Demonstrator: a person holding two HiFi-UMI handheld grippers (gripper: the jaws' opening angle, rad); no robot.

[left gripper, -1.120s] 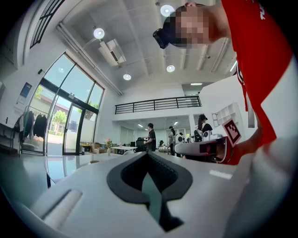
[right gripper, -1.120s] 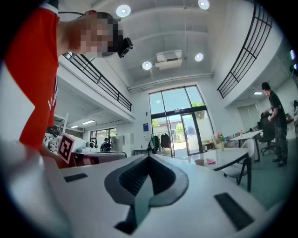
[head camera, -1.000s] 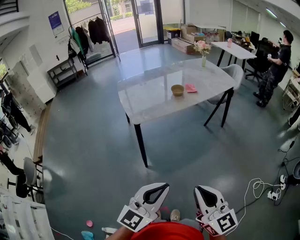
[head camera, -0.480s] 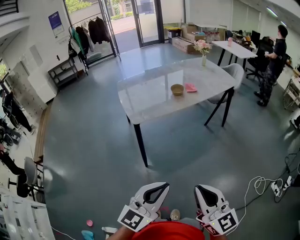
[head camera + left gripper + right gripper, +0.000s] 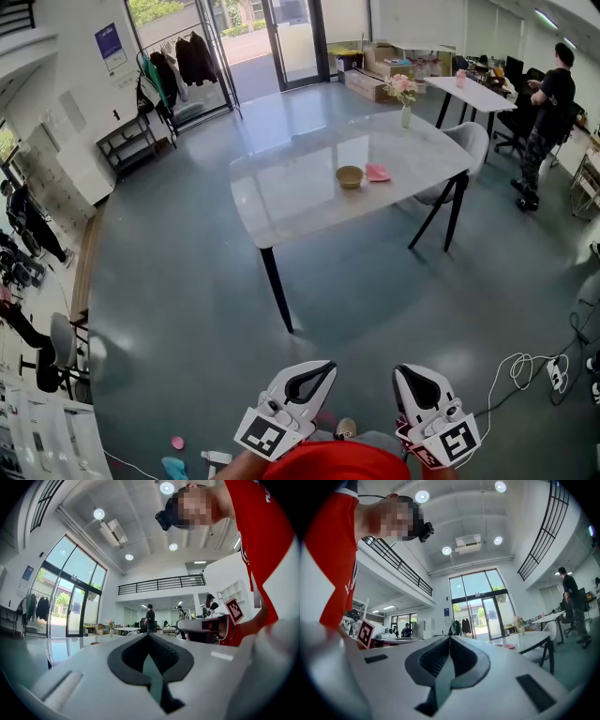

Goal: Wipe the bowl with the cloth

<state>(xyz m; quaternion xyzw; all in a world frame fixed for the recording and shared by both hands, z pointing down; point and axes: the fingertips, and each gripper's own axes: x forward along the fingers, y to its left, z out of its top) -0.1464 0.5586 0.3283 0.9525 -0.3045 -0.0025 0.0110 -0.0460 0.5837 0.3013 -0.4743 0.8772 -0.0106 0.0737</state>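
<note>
Head view: the left hand-held gripper (image 5: 323,367) and the right hand-held gripper (image 5: 397,372) sit at the bottom edge of the frame, close to my body. The bowl (image 5: 350,176) stands on the tabletop (image 5: 291,192) in the upper centre. The pink cloth (image 5: 378,172) lies just beside it on the right. Open floor (image 5: 187,281) separates both tools from the table.

Left gripper view: the jaws are fully together with nothing between them. The tabletop shows low at the left, far off.

Right gripper view: the jaws are pressed together and empty. The table appears at the lower right, with the pink cloth visible on it as a small patch.

Step in hand, as I judge it: approach. Nothing is grasped and wiping has not begun.

Next move, as I judge it:
1. Bring both tools up to the table edge.
2. Spread the right jaws and lower them over the cloth.
3. Spread the left jaws to steady the bowl's rim.
</note>
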